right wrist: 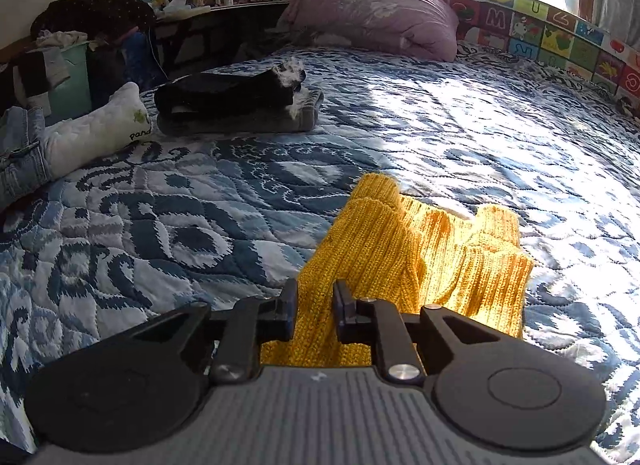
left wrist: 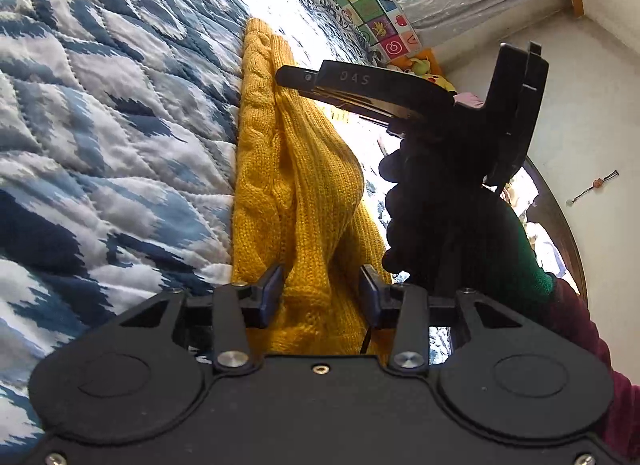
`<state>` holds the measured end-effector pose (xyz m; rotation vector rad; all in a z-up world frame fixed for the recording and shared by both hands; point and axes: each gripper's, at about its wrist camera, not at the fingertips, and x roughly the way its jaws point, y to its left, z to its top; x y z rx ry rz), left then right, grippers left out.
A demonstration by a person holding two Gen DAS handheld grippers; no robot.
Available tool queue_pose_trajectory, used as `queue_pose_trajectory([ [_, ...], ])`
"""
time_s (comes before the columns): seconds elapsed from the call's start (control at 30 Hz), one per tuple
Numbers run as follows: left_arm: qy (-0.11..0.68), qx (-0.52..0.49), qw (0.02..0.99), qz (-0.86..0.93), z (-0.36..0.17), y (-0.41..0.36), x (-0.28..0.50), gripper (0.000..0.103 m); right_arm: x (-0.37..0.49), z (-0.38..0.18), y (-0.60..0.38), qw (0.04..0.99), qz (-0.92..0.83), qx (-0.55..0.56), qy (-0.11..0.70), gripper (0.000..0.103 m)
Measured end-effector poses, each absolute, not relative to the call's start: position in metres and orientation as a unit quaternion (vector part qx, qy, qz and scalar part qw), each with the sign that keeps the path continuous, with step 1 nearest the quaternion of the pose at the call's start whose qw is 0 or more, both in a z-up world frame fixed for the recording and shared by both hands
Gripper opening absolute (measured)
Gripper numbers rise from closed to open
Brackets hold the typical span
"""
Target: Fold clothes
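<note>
On the left of the bed, a folded dark garment (right wrist: pixel 230 95) sits on a grey folded one (right wrist: pixel 240 121), beside a white pillow (right wrist: pixel 100 125). Across the blue patterned quilt (left wrist: pixel 100 125), the yellow knit sweater (left wrist: pixel 288 185) lies partly folded, one layer lifted. The left hand-held gripper (left wrist: pixel 320 297) is clenched on a raised fold of the sweater. The right hand-held gripper (right wrist: pixel 314 309) grips another edge of it, held by a dark-gloved hand (left wrist: pixel 432 217). Farther right, an alphabet play mat (right wrist: pixel 540 29) stands along the window.
</note>
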<state>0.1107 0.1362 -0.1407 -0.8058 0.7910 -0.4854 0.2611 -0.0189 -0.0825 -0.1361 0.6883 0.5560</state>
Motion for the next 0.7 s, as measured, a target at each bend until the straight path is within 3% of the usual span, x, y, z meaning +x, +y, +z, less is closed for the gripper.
queue_pose_trajectory([
  [0.2, 0.364, -0.338, 0.837, -0.229, -0.132, 0.130, 0.106, 0.041, 0.234, -0.052, -0.103, 0.924, 0.240, 0.015, 0.298, 0.019],
  [0.4, 0.310, -0.208, 0.912, -0.172, -0.103, 0.117, 0.087, 0.046, 0.189, -0.068, -0.179, 0.921, 0.216, 0.078, 0.314, 0.022],
  [0.53, 0.243, -0.114, 0.954, -0.130, -0.085, 0.100, 0.084, 0.035, 0.156, -0.084, -0.190, 0.921, 0.226, 0.072, 0.309, 0.023],
  [0.7, 0.235, -0.059, 0.960, -0.143, -0.075, 0.068, 0.128, 0.025, 0.148, -0.091, -0.158, 0.919, 0.261, 0.022, 0.296, 0.023],
])
